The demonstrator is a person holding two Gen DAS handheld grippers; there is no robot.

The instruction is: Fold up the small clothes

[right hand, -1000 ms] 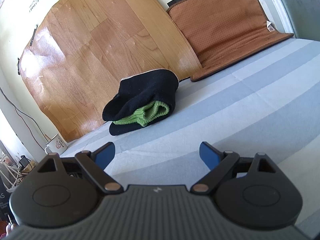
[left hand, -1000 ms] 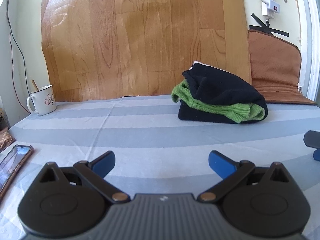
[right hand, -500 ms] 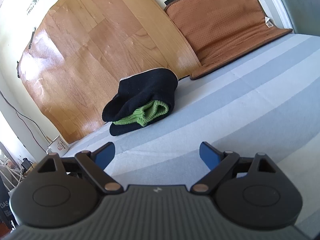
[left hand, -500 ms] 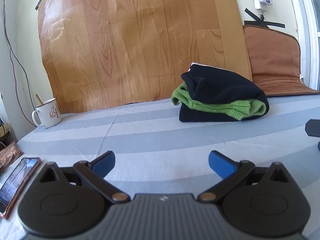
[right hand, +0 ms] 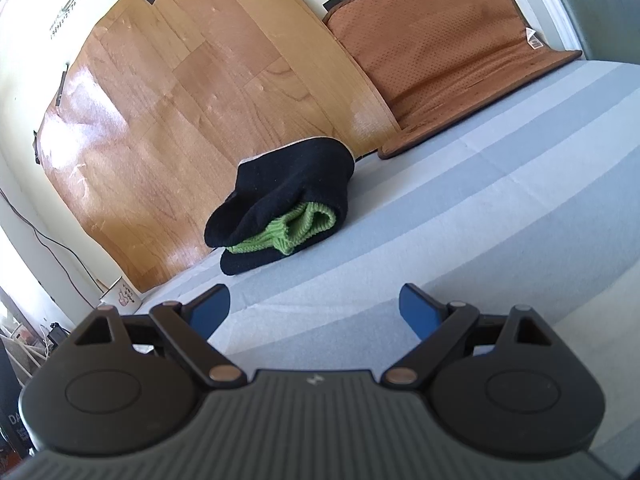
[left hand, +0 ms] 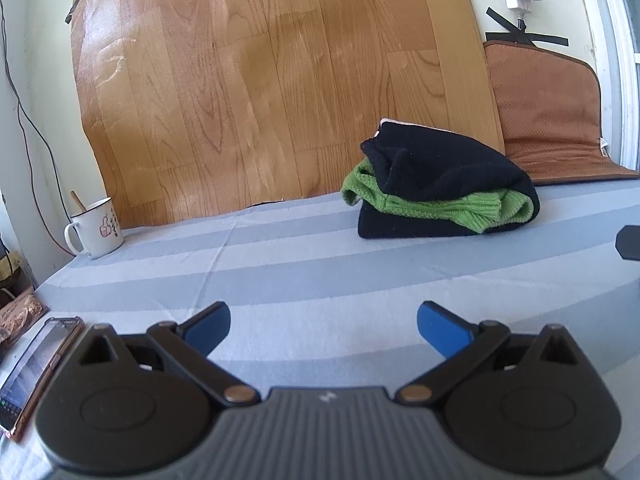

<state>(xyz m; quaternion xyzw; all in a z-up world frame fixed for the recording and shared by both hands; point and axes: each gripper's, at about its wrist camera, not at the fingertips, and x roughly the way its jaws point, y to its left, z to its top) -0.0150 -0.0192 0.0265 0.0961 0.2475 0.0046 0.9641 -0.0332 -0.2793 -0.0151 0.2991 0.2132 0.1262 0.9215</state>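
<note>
Left tongs (left hand: pixel 323 326), right tongs (right hand: pixel 314 306): black ribbed bodies, round housings, copper rivets, blue pads (left hand: pixel 440 326)

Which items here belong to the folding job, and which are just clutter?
Job:
- black and green clothes, folded in a pile on the striped sheet
- left tool and right tool, both open and empty

Lying about:
- white mug
- phone
- brown mat
- wood-pattern sheet on the wall
</note>
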